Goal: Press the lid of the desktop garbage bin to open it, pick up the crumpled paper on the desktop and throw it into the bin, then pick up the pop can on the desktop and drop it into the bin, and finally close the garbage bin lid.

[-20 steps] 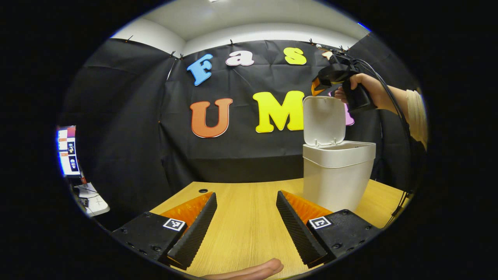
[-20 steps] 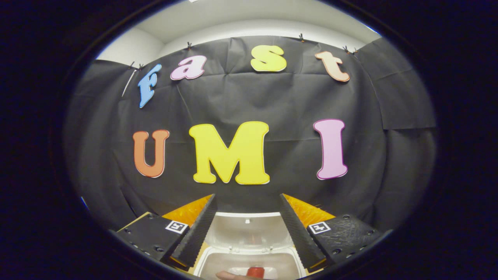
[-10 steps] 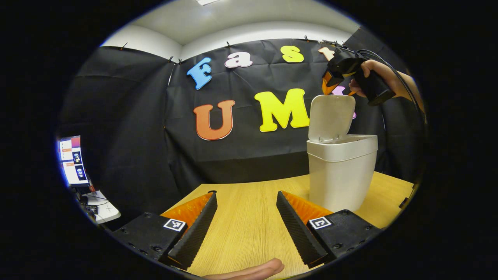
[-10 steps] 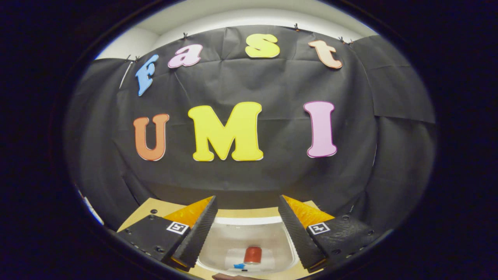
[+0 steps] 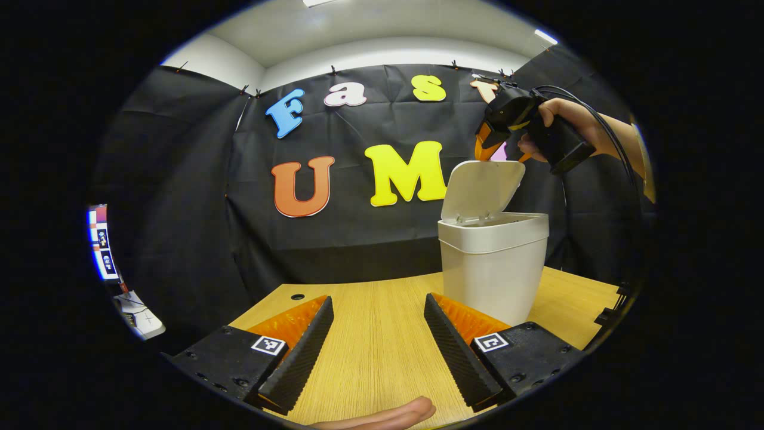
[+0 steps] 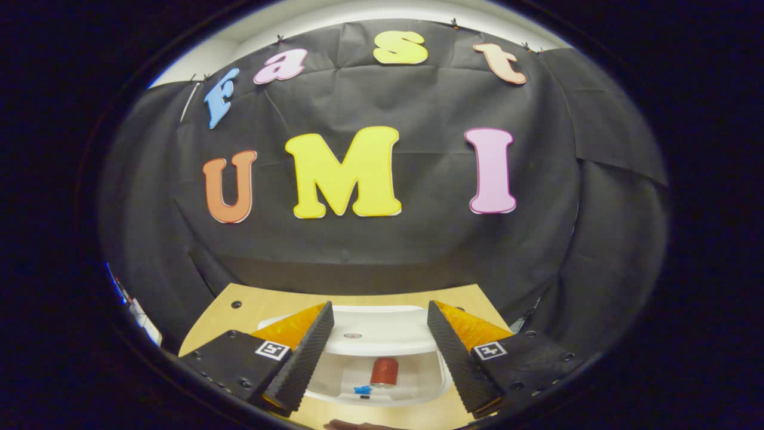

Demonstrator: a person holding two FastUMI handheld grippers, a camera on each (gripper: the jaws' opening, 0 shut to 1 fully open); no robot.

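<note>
Left gripper (image 5: 377,346) low over the wooden desktop (image 5: 376,334), fingers spread wide, nothing between them. Ahead and off past its right finger stands the white garbage bin (image 5: 492,269), lid (image 5: 482,190) tilted half open. Above that lid a hand (image 5: 567,122) holds the right gripper (image 5: 490,138). In the right gripper view, fingers (image 6: 301,364) apart and empty over the bin's mouth; between them, down inside the bin, lies the red pop can (image 6: 384,371), with a small blue scrap (image 6: 362,390) beside it.
</note>
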